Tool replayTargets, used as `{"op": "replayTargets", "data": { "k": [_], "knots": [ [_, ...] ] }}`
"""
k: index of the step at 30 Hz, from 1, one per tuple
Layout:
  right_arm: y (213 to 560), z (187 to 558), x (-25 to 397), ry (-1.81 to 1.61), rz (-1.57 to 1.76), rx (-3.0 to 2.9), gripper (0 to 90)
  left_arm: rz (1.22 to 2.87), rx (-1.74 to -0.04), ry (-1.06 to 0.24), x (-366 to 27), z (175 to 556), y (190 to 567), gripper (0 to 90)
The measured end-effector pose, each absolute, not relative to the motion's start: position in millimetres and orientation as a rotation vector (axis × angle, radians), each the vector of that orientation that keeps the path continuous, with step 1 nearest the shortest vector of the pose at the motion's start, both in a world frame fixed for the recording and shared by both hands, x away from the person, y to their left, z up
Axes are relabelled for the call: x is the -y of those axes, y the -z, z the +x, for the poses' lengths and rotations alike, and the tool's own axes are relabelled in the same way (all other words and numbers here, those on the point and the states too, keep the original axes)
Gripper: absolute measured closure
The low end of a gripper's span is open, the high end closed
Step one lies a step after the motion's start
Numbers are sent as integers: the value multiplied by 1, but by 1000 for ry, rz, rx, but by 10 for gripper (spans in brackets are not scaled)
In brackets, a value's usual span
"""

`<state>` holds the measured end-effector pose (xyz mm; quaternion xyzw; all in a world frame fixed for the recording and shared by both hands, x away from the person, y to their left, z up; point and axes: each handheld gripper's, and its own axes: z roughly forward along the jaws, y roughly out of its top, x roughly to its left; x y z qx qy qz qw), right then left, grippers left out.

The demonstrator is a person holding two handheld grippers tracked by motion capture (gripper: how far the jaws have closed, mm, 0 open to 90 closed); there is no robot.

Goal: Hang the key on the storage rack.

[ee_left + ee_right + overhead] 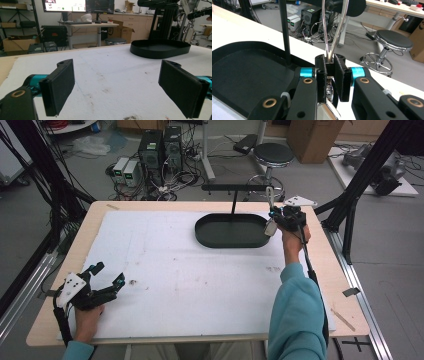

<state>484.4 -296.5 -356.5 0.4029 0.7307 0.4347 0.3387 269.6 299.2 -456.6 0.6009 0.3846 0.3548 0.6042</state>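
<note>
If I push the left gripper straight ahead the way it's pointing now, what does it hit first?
Probably nothing soon: the left gripper stands open over bare white mat. The black tray lies far ahead, right of centre, so it may pass by; depth is hard to judge.

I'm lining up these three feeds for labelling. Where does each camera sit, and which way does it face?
High view: above the person's side, looking forward and down on the white foam-covered table; both forearms enter below.
Left gripper view: on the left gripper, facing across the table; jaws wide apart.
Right gripper view: on the right gripper, its jaws clamping a shiny metal loop.
Shared: all show the black oval tray.
</note>
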Motion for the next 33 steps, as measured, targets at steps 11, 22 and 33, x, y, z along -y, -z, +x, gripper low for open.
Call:
{"op": "replayTargets", "data": {
  "k": [11,22,33],
  "knots": [
    [361,489,294,-1136,1070,-1879,817,1391,-888,-823,-299,270,457,141],
    [368,495,292,-1124,1113,-1860,817,1389,-891,-821,-299,270,457,141],
    [374,499,288,-1109,1136,-1850,817,1390,-891,-819,-299,270,457,141]
  ]
}}
